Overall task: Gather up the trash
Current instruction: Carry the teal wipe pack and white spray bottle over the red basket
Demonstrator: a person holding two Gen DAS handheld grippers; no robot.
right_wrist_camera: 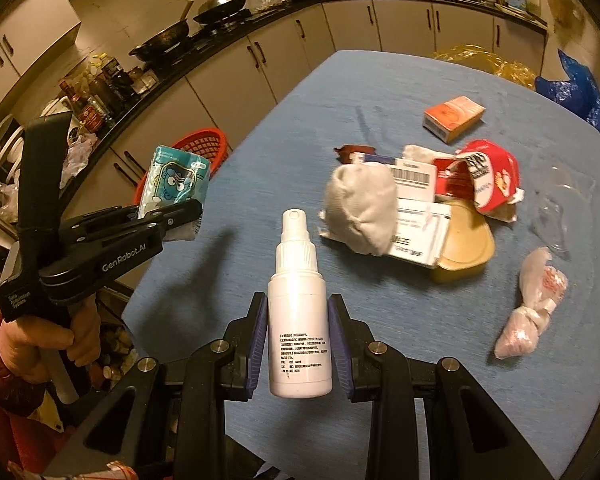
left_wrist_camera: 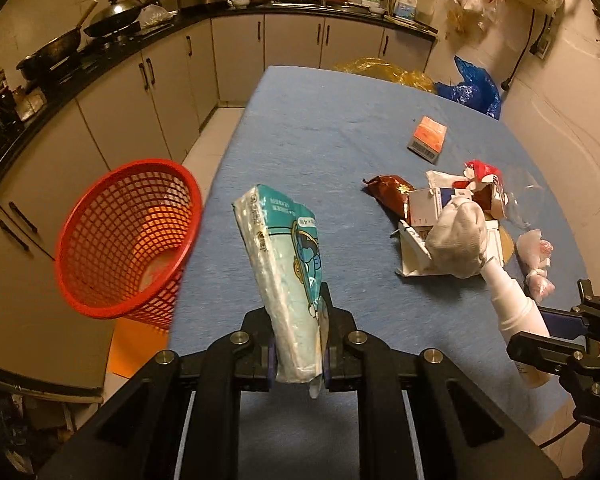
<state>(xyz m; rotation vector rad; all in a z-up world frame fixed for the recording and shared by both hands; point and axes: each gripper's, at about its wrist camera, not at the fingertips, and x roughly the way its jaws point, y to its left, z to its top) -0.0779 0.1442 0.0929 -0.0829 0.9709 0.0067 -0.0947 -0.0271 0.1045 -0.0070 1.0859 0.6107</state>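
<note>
My left gripper (left_wrist_camera: 299,320) is shut on a teal and white tissue packet (left_wrist_camera: 284,272), held upright above the blue table's left edge; the packet (right_wrist_camera: 176,184) and that gripper (right_wrist_camera: 180,216) also show in the right wrist view. My right gripper (right_wrist_camera: 298,336) is shut on a white spray bottle (right_wrist_camera: 298,316), nozzle pointing away; the bottle (left_wrist_camera: 516,308) appears at the right of the left wrist view. A red mesh basket (left_wrist_camera: 132,236) stands off the table's left side, seen again as the basket (right_wrist_camera: 204,146) behind the packet.
On the blue table (left_wrist_camera: 320,128) lie a pile of torn cartons and wrappers (right_wrist_camera: 440,196), a white balled sock (right_wrist_camera: 360,208), an orange box (right_wrist_camera: 454,118), a knotted pink bag (right_wrist_camera: 532,304) and clear plastic (right_wrist_camera: 556,200). Cabinets and a cluttered counter (left_wrist_camera: 112,44) run along the left.
</note>
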